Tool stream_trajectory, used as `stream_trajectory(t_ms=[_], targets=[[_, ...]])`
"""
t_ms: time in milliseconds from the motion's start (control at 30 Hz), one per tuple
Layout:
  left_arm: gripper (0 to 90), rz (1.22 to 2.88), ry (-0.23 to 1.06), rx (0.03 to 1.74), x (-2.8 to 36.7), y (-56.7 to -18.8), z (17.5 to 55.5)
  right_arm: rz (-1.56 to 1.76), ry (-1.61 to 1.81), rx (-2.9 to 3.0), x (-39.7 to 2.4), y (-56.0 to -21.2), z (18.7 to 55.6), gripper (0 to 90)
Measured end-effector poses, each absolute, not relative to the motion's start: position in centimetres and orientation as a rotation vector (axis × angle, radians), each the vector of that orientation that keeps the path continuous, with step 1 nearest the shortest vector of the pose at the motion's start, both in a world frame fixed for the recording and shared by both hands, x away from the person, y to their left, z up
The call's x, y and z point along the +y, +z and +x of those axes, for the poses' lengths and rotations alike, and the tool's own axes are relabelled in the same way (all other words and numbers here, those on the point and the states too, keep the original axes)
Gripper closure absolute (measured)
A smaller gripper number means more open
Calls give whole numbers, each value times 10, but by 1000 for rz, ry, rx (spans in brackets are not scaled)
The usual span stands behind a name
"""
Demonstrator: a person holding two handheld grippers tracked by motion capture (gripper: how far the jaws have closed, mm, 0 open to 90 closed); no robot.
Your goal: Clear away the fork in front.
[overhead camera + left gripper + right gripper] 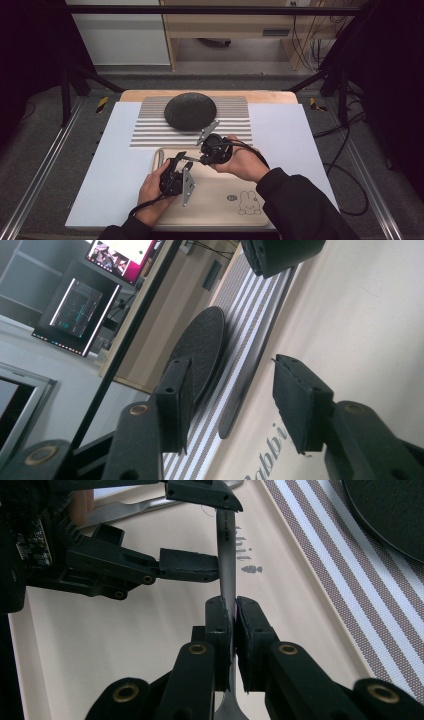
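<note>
Pointing its handle away from the right gripper point(232, 612), a metal spoon point(226, 555) sits clamped over the beige tray point(125, 630); the left gripper's point(216, 535) parted jaws bracket that handle without pressing it.

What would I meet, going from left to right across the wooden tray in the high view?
Lying metal utensil → left gripper → right gripper, shut on a second utensil → rabbit drawing.
</note>
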State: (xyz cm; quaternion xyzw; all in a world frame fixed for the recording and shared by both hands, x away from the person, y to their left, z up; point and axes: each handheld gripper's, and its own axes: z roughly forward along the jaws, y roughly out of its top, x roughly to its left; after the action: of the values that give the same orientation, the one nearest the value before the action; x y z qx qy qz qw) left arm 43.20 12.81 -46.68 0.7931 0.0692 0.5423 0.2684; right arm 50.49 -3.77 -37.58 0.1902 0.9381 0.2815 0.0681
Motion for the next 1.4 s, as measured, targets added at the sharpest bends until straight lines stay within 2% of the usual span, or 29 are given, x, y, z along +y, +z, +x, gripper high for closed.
stream_trajectory(t_ms=[200,633,1000,1400], targets=[[609,2158,1491,186,127,-467,431,563,856,2827,-33,-376,503,850],[695,2172,1486,134,123,-470,430,574,871,2840,-29,-376,502,850],[809,2182,1494,101,124,-471,430,565,880,2858,-25,-377,503,850],[858,2209,1519,34,125,-474,428,561,911,2883,-25,-375,505,847]])
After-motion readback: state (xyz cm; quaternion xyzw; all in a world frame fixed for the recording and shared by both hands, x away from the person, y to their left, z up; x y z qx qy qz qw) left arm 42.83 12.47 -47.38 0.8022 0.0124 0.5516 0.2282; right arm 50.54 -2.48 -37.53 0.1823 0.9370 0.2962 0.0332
